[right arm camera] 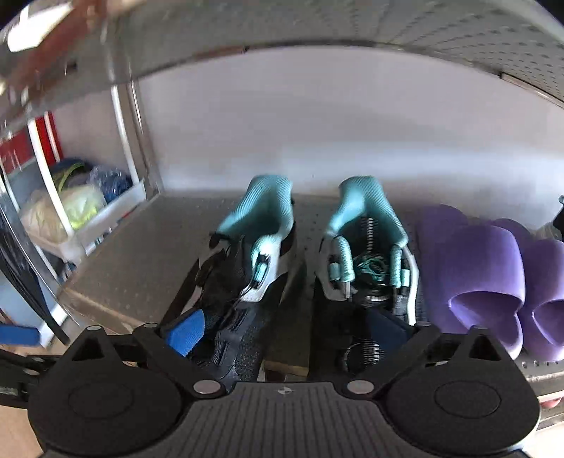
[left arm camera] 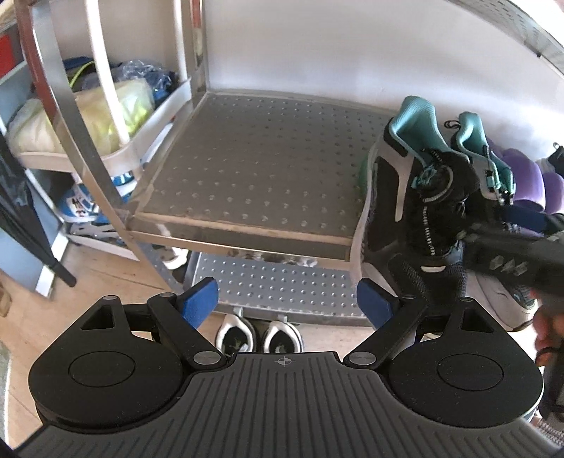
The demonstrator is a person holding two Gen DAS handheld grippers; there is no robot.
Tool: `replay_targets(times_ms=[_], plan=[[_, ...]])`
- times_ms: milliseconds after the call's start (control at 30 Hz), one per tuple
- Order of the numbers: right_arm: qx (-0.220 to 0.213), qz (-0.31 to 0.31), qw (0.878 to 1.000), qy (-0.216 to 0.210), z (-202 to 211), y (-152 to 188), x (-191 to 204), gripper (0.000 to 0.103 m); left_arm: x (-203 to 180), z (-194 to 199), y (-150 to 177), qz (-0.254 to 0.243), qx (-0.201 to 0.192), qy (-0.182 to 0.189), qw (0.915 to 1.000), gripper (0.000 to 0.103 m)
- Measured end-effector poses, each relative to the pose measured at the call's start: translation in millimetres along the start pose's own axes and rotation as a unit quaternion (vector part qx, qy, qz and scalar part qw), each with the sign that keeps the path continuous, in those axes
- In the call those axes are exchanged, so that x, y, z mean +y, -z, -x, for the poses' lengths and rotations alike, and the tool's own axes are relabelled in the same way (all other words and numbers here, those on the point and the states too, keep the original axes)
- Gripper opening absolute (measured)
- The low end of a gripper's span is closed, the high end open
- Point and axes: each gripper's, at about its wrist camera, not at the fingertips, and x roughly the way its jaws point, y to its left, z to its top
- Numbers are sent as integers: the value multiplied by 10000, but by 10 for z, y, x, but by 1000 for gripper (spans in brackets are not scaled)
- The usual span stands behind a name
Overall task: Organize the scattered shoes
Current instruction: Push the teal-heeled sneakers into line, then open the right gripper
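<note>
A pair of black, white and teal sneakers stands side by side on the perforated metal shelf, toes toward me. In the right wrist view the left sneaker and the right sneaker sit just ahead of my right gripper. Its jaws stand wide open above the two toes and its blue pads press on nothing. From the left wrist the same sneakers fill the shelf's right end, with the right gripper reaching in over them. My left gripper hangs open and empty before the shelf's front edge.
Purple slippers lie right of the sneakers on the shelf. White and black shoes stand on the wooden floor below, under a lower shelf. A white cart with bags stands left. Another shelf hangs close overhead.
</note>
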Motion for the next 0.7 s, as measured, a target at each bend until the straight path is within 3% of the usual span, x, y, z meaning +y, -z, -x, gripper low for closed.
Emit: replay_targets(times_ms=[300, 600, 700], plan=[[-651, -47, 9934, 940, -200, 111, 181, 96, -15, -37, 14, 11, 80, -44, 10000, 90], [-711, -497, 9851, 1488, -537, -184, 55, 94, -28, -95, -1, -1, 133, -56, 9999, 90], [-729, -584, 9830, 1579, -684, -287, 36, 97, -31, -135, -9, -33, 187, -117, 9998, 90]])
